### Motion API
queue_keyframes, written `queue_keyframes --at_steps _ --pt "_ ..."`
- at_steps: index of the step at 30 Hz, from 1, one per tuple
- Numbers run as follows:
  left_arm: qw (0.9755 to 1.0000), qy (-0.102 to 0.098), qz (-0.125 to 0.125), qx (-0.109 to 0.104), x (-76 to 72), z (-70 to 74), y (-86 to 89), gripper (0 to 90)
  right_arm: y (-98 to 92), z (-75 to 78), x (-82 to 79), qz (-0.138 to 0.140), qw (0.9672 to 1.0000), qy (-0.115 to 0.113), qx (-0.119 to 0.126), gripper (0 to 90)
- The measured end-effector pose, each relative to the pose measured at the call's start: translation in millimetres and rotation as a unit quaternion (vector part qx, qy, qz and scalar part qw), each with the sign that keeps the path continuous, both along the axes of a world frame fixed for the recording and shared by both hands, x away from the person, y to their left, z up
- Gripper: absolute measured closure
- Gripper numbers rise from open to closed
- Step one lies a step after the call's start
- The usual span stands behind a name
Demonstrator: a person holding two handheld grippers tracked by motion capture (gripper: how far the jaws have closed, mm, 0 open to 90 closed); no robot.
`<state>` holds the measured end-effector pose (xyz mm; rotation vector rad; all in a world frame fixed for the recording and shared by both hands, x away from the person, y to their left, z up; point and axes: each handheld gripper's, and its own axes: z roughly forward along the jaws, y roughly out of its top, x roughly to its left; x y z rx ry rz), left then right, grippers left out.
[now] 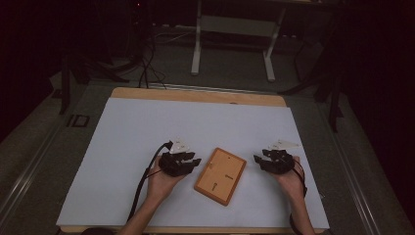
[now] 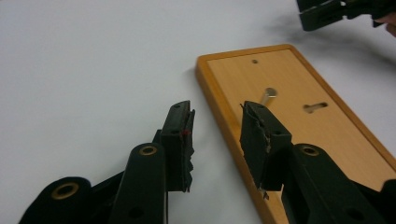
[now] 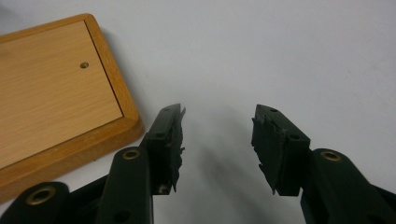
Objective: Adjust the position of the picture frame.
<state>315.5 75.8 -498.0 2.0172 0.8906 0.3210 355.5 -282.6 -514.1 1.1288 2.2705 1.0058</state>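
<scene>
Seen from above, a person's two forearms came in from the near edge of a white table (image 1: pixel 147 127), each hand holding a black two-jaw gripper. Between them, near the middle of the near half, lay a flat wooden board (image 1: pixel 220 176), rectangular with rounded corners, turned at a slant. It lay flat on the table, its pale face up, with a raised darker rim, a small round hole and a keyhole-shaped slot (image 2: pixel 315 107).

To the left of the board sat the left gripper (image 1: pixel 192 161), its tips pointing right toward the board's left edge. In the left gripper view (image 2: pixel 217 122) its jaws stood partly open, straddling the board's rim: one jaw over the bare table, the other over the wooden face. Neither pad pressed on the wood, and nothing was held.

To the right of the board sat the right gripper (image 1: pixel 259 159), pointing left toward it, close but apart. In the right gripper view (image 3: pixel 218 122) its jaws stood wide open over bare table, holding nothing, with the board's corner just beside one jaw.
</scene>
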Motion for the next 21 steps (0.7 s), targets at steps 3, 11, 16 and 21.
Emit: queue_keyframes --at_steps 3,11,16,21 --pt "0.9999 -0.002 -0.014 0.003 -2.6 0.4 -5.6 62.9 -0.2 -0.1 0.5 0.001 1.0 0.002 0.006 51.3" --pt "0.9993 0.007 -0.033 0.016 -4.6 -3.7 -21.5 63.3 -0.6 -1.3 1.2 -0.004 1.0 0.001 0.009 50.0" --pt "0.9989 0.012 -0.039 0.023 -3.2 -9.7 -33.7 63.4 0.8 -2.1 1.2 -0.002 1.0 0.003 0.008 49.9" --pt "0.9991 0.018 -0.034 0.019 1.1 -12.9 -39.0 64.6 0.8 -1.1 1.0 -0.001 0.9999 0.0 0.011 49.9"
